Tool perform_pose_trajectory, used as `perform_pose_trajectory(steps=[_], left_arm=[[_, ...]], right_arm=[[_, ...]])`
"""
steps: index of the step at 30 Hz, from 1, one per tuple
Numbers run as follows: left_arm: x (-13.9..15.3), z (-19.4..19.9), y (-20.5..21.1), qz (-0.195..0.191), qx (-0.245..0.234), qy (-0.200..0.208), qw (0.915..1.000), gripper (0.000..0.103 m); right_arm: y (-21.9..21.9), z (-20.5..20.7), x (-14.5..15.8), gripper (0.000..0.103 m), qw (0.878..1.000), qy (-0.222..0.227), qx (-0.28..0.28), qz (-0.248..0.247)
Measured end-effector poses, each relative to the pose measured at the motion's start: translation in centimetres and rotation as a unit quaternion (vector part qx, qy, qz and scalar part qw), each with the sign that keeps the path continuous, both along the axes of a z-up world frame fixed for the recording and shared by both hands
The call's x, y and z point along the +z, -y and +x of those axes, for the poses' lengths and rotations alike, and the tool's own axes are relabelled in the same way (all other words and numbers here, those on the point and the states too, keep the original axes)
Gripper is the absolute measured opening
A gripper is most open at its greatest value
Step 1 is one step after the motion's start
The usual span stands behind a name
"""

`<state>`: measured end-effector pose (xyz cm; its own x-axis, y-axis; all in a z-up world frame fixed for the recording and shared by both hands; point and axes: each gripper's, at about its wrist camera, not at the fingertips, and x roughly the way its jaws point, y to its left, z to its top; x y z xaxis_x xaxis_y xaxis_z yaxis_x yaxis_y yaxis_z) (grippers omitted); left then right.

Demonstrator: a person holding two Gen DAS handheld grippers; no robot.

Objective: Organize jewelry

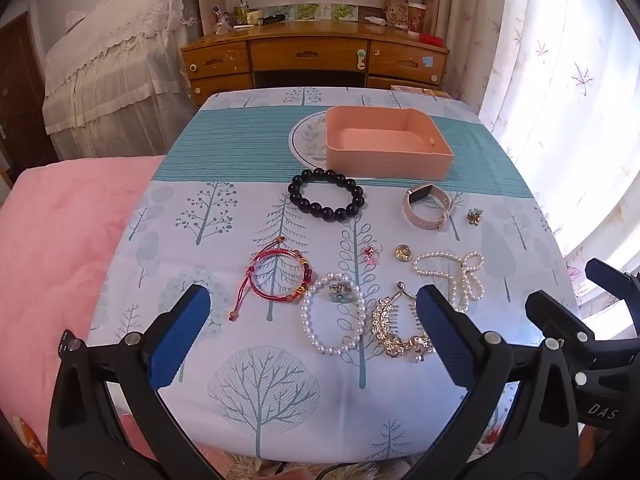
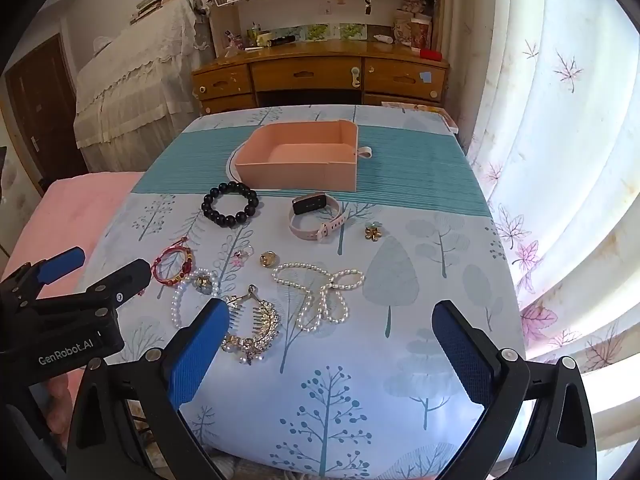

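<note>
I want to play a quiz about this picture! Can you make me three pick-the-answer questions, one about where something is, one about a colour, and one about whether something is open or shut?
1. Where is the black bracelet?
A. in the box
B. on the cloth, before the box
C. on the desk

2. What colour is the box?
A. pink
B. green
C. black

3. How are the grippers?
A. both open, empty
B. both shut
C. one holds pearls

Answers:
1 B: the black bracelet lies on the cloth, outside the box.
2 A: its walls are pink.
3 A: the left gripper and right gripper gape wide, holding nothing.
</note>
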<state>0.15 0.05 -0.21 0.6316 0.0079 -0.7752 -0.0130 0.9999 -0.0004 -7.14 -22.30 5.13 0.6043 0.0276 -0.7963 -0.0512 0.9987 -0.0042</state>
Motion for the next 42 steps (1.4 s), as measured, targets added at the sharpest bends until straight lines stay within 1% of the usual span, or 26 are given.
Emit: perform_pose_trajectory(steps=[5,7,10,13,22,30,35,37,42], left_arm=[[0.4,-0.6,0.1,0.0,-0.006,0.001,1.0,0.102],[0.5,-0.7,0.4,0.006,-0.003,0.005,1.0,0.102],[0.8,-0.9,0.4,0.005,0.005,0.01,0.9999,0.102],[1.2,-0.9,-0.4,0.003,0.011,0.015,0.9998,0.102],[1.5,-1.5,-0.6,0.004,0.015,0.024,0.9996,0.102],[1.2,-2.2,-0.6,0.008,0.024,0.024,0.9994,0.102],[1.7,-2.9,-0.6,0.01,0.03,0.03,0.9991,0.102],[1.4,-3.3,-0.7,0.01,0.032,0.029,0.999,0.102],[1.7,-4.1,-0.9,0.009,0.036,0.032,0.9988,0.102]], right_arm=[[-0.1,-0.3,0.2,0.102,1.0,-0.005,0.003,0.002],[-0.2,-0.5,0.2,0.102,1.0,-0.004,0.002,0.002],[-0.1,-0.9,0.8,0.102,1.0,0.0,0.005,0.0],[0.0,-0.4,0.9,0.102,1.0,0.005,0.003,-0.015],[1.3,0.1,0.8,0.102,0.997,0.027,-0.016,-0.066],[3.1,-0.5,2.4,0.102,0.991,0.062,-0.047,-0.112],[3.9,-1.8,3.5,0.102,0.989,0.078,-0.056,-0.117],[4.1,-2.6,3.7,0.102,0.988,0.08,-0.057,-0.118],[3.3,-4.2,3.6,0.102,0.991,0.077,-0.041,-0.105]])
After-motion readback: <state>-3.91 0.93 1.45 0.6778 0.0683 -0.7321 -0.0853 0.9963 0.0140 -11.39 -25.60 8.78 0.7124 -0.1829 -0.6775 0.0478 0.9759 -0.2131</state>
